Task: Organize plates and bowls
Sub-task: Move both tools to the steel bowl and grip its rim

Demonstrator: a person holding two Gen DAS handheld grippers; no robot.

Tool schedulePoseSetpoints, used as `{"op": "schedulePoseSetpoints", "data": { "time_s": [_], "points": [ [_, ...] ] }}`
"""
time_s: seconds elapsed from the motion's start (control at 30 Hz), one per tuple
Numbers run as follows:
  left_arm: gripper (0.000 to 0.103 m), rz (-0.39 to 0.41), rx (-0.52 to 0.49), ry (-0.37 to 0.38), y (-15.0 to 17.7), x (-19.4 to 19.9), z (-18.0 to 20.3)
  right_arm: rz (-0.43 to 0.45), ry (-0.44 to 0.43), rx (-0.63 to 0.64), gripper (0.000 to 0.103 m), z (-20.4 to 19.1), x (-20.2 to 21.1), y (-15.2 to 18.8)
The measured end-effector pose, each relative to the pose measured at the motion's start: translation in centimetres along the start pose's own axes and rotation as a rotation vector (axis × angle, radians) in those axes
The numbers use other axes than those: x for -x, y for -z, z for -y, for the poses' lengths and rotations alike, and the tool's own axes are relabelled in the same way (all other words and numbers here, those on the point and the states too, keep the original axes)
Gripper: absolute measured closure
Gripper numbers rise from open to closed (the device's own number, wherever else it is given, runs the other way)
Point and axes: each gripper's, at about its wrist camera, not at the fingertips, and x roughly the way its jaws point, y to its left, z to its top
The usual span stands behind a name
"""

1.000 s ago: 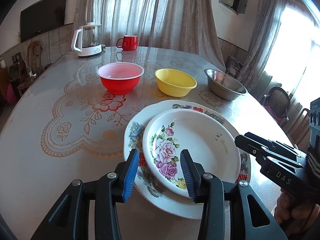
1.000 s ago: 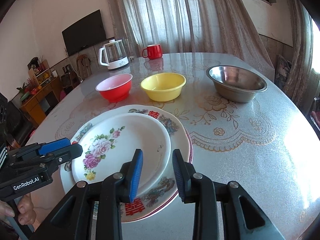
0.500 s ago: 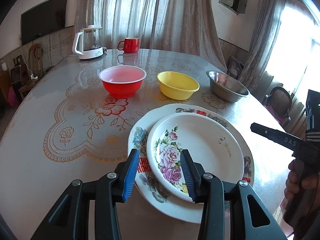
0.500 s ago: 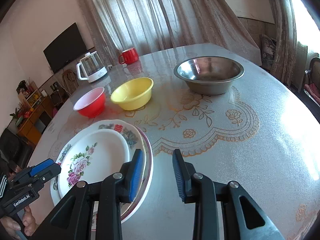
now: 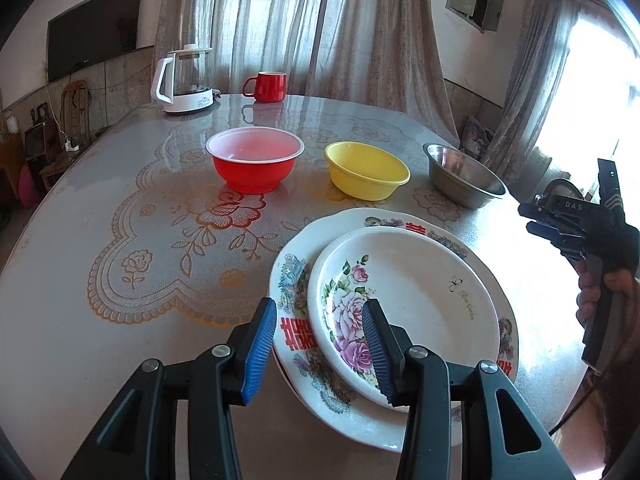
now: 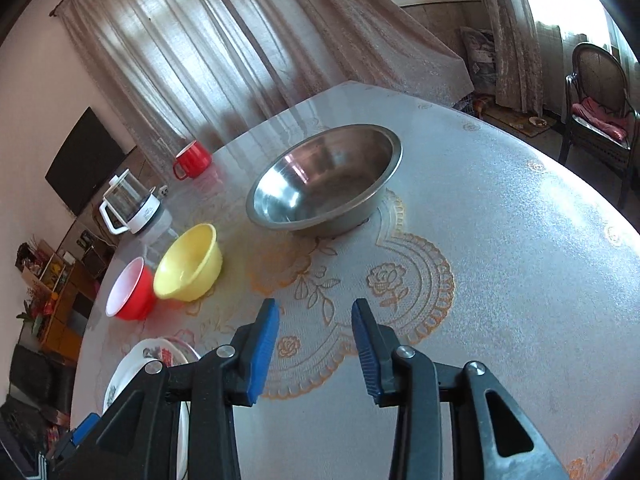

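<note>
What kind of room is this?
Most likely a home dining or living room: a round table with bowls and a kettle, a wall television, long curtains, and a cushioned chair by the window.

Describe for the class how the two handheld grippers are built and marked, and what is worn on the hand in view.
Both the left gripper and right gripper have black angular plastic arms with silver pivot screws and ribbed blue pads. Seen from the left camera, the right gripper's body reads "DAS". The right hand wears a black fingerless glove.

Small plate (image 5: 416, 300) on large plate (image 5: 292, 276)
</note>
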Motion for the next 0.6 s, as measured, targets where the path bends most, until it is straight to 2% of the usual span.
{"op": "schedulePoseSetpoints", "data": {
  "time_s": [0.27, 0.47, 0.6],
  "points": [
    [0.057, -0.008, 0.015, -0.001, -0.1, -0.4, -0.5, -0.004, 0.017, -0.152, 0.065, 2.1, -3.7, -4.5],
    [0.057, -0.008, 0.027, -0.008, -0.3, -0.7, -1.0, -0.014, 0.031, -0.242, 0.065, 3.1, -6.4, -6.0],
    [0.057, -0.011, 0.037, -0.01, -0.4, -0.8, -1.4, -0.041, 0.032, -0.257, 0.065, 3.2, -8.2, -6.5]
  ]
}}
